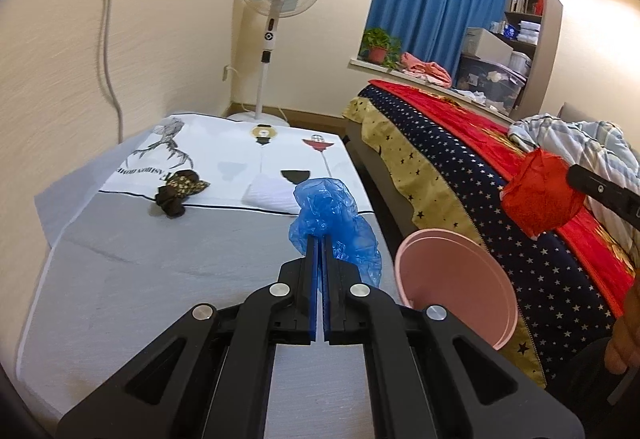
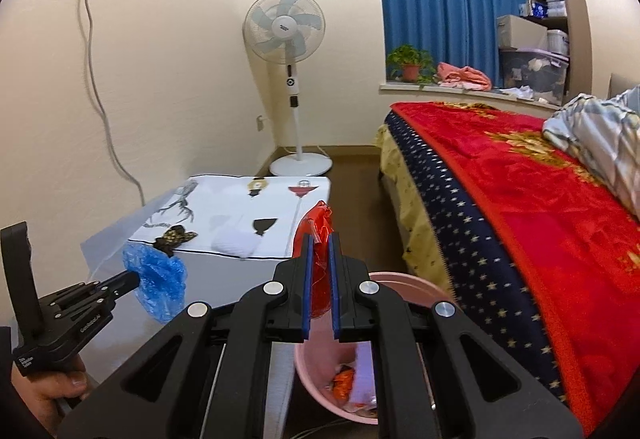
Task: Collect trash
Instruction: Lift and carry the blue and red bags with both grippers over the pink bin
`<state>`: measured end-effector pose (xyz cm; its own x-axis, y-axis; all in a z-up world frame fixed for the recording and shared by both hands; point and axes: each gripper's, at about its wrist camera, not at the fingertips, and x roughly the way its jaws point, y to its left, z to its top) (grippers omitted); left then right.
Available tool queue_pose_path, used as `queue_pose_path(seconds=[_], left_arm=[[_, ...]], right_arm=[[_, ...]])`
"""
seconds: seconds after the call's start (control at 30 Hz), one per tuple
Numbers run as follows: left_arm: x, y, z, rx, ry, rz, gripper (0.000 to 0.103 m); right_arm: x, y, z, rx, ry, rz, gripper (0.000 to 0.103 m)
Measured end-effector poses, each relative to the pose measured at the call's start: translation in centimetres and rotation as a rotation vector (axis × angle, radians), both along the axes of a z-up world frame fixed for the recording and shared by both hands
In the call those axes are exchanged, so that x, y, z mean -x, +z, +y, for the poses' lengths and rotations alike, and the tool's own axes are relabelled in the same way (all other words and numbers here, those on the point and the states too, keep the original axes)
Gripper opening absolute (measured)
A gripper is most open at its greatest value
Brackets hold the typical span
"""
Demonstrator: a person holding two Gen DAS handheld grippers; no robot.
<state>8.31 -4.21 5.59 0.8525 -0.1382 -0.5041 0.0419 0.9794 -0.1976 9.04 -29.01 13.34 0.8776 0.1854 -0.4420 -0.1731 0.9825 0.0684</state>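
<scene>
Left claw [image 1: 320,239]: jaws clamped on a crumpled blue plastic bag [image 1: 334,215], held above the desk's right edge. Right claw [image 2: 320,239]: clamped on a crinkled red plastic wrapper [image 2: 320,259] over the round pink plastic bin [image 2: 420,285] (scraps already inside) between desk [image 1: 160,279] and bed [image 2: 520,199].

Bin [image 2: 400,283] on the floor between table [image 2: 224,271] and bed [image 2: 520,199]; fan [image 2: 286,27] behind.
</scene>
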Motion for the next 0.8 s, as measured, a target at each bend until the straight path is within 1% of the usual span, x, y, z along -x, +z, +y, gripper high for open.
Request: queue_pose_path(seconds=[0.17,0.37,0.8], left_arm=[[-0.1,0.0,-1.1,-0.022,-0.025,-0.007,0.001],[-0.7,-0.4,-1.8,-0.028,-0.032,0.004,0.001],[-1.5,-0.7,-2.9,-0.028,-0.047,0.011,0.001]], right_arm=[[-0.3,-0.6,-1.1,-0.006,-0.044,0.007,0.008],[-0.9,-1.7,-2.0,-0.026,-0.077,0.031,0.008],[-1.3,-2.6,-2.6,-0.021,-0.107,0.038,0.008]])
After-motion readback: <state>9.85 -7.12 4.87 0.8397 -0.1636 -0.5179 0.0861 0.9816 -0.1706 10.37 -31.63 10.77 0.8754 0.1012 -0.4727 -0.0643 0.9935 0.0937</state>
